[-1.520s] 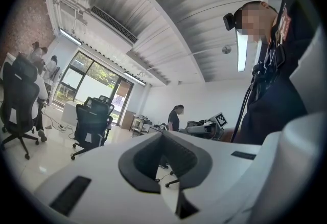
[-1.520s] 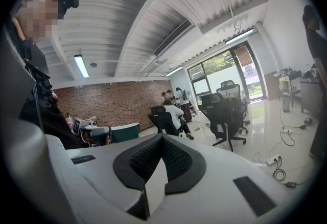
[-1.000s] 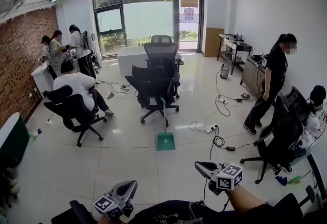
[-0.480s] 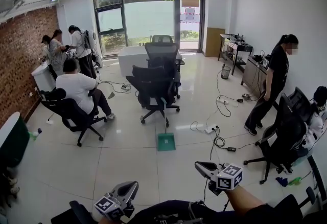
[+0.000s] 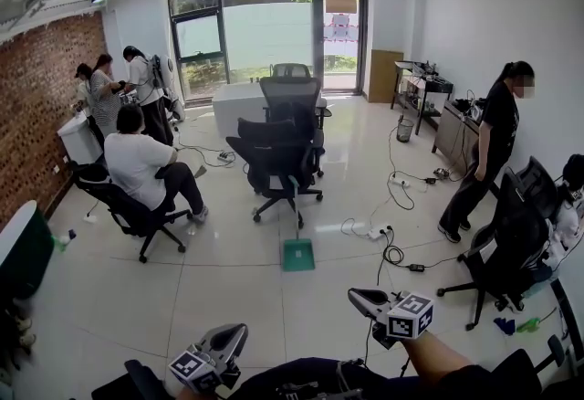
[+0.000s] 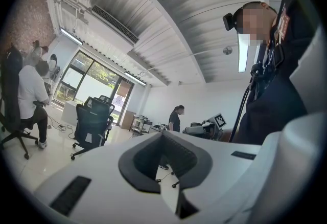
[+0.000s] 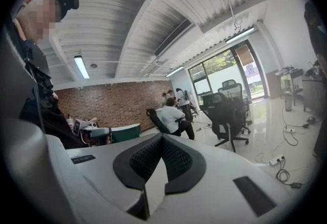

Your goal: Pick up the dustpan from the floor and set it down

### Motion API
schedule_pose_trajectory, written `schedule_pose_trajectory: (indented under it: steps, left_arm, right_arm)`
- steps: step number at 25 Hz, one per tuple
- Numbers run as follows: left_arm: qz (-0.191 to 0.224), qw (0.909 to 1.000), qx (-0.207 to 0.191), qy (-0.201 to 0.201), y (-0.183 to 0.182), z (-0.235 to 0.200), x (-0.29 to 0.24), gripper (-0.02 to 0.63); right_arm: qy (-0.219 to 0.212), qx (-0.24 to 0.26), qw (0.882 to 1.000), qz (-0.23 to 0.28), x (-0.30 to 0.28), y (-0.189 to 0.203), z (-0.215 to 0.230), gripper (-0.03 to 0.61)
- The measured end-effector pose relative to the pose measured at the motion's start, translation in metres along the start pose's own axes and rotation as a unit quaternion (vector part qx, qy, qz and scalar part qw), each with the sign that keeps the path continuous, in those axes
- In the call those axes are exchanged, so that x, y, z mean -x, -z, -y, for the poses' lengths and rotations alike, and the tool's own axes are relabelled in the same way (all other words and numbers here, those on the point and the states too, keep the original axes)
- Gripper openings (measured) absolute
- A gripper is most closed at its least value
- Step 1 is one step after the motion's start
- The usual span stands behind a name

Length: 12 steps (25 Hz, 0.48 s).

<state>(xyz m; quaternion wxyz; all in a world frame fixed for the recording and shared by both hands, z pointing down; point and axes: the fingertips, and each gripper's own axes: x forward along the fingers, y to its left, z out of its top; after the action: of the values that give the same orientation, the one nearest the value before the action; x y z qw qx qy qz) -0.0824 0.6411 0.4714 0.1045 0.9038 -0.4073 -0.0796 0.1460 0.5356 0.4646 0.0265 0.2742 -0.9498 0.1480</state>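
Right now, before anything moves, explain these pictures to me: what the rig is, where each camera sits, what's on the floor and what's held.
There is no robot here. A person holds a left hand-held gripper and a right hand-held gripper, two-jaw tools with marker cubes. The wide room picture comes from a camera on the person's head; the other two come from cameras riding on each tool, looking along its jaws. Both pairs of jaws are together and hold nothing. On the shiny floor sits a green dustpan, well ahead of both tools, near black office chairs and loose cables. Other people work or stand around the room.
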Motion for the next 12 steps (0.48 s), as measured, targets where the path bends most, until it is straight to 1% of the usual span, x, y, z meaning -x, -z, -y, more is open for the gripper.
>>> schedule_pose_trajectory:
  steps: [3, 6, 8, 12]
  left_arm:
    - [-0.003, 1.0000, -0.007, -0.002, 0.005, -0.002, 0.004, 0.014]
    - [-0.001, 1.0000, 0.000, -0.003, -0.013, 0.010, 0.000, 0.014]
    - [-0.002, 1.0000, 0.001, -0.003, -0.016, 0.012, -0.001, 0.014]
    - [-0.004, 1.0000, 0.002, 0.000, -0.004, 0.003, -0.005, 0.014]
  right_arm:
    - [0.000, -0.001, 1.000, 0.002, 0.004, -0.003, -0.001, 0.021]
    - [0.000, 0.002, 1.000, 0.005, 0.009, -0.014, -0.005, 0.022]
    - [0.000, 0.002, 1.000, 0.009, 0.010, -0.019, -0.007, 0.022]
    - [0.004, 0.000, 1.000, 0.019, 0.004, -0.013, 0.002, 0.023]
